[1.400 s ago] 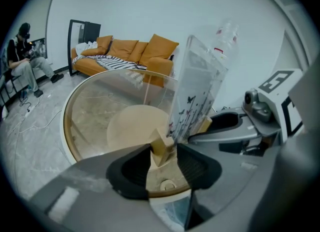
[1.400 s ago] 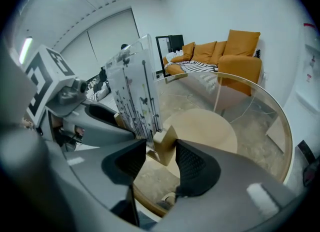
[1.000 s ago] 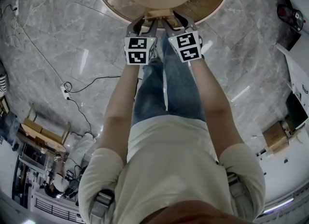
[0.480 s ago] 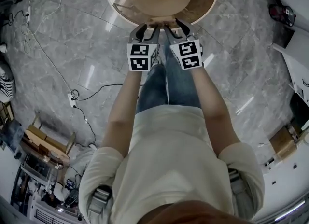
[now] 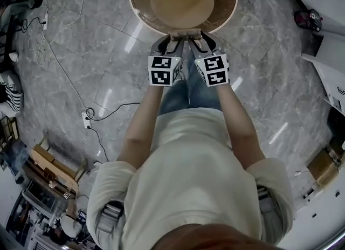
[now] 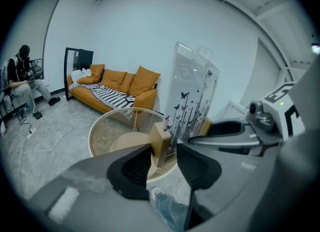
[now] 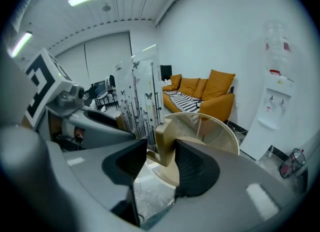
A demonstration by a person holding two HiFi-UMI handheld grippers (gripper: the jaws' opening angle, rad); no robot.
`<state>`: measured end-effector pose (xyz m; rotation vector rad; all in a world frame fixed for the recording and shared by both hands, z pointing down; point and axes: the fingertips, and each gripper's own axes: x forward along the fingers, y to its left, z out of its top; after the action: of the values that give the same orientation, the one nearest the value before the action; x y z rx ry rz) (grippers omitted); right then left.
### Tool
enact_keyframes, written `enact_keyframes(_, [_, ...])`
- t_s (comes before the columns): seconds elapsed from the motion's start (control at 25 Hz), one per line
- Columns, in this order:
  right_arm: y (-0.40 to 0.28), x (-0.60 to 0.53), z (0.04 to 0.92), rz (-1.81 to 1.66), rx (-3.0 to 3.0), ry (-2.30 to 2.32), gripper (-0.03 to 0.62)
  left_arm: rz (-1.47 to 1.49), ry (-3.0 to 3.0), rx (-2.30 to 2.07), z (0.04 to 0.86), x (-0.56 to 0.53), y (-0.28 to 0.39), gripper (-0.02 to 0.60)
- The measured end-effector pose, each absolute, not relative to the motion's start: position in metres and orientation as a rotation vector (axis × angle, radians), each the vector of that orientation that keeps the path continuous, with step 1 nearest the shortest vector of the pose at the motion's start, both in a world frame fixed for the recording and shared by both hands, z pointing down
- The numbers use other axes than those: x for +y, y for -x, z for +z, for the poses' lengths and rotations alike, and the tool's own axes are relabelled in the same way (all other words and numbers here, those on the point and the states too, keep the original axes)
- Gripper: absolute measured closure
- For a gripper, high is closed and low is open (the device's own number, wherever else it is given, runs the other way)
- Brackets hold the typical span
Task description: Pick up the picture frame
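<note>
The picture frame is a clear pane (image 6: 192, 93) printed with butterflies and stems, standing upright in a pale wooden base (image 6: 160, 143). My left gripper (image 6: 162, 168) is shut on one end of that base. My right gripper (image 7: 160, 163) is shut on the other end of the base (image 7: 166, 138), with the pane (image 7: 142, 93) rising above it. In the head view both grippers (image 5: 171, 41) (image 5: 200, 40) sit side by side, the base (image 5: 184, 32) between them. The frame hangs in the air above the near edge of the round glass table (image 5: 141, 14).
An orange sofa (image 6: 120, 83) with a striped throw stands behind the table. A person sits at the far left (image 6: 20, 76). A water dispenser (image 7: 275, 106) is against the right wall. Cables and a power strip (image 5: 85, 117) lie on the marble floor.
Both grippers have risen together with the frame between them. The round table now looks smaller and lies farther below them.
</note>
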<state>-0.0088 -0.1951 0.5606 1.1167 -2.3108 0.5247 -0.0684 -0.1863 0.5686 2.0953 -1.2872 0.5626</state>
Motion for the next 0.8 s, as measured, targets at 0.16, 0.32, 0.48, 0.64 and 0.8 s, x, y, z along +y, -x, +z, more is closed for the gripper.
enact_keyframes(0.16, [0.005,-0.179,0.537,0.522,-2.328,-1.165,0.418,0.545,-2.109,-1.281,0.546,-0.171,0.065,0.417])
enact_keyframes(0.32, [-0.001,-0.161,0.514,0.543,-2.339,-1.217,0.419,0.547,-2.147,-1.269,0.521,-0.156,0.060,0.417])
enact_keyframes(0.48, [-0.004,-0.149,0.492,0.534,-2.348,-1.252,0.419,0.543,-2.179,-1.266,0.499,-0.144,0.057,0.417])
enact_keyframes(0.64, [-0.005,-0.139,0.469,0.507,-2.369,-1.269,0.421,0.524,-2.206,-1.264,0.478,-0.135,0.057,0.417])
enact_keyframes(0.8, [-0.005,-0.129,0.449,0.493,-2.391,-1.284,0.425,0.513,-2.242,-1.273,0.457,-0.126,0.057,0.417])
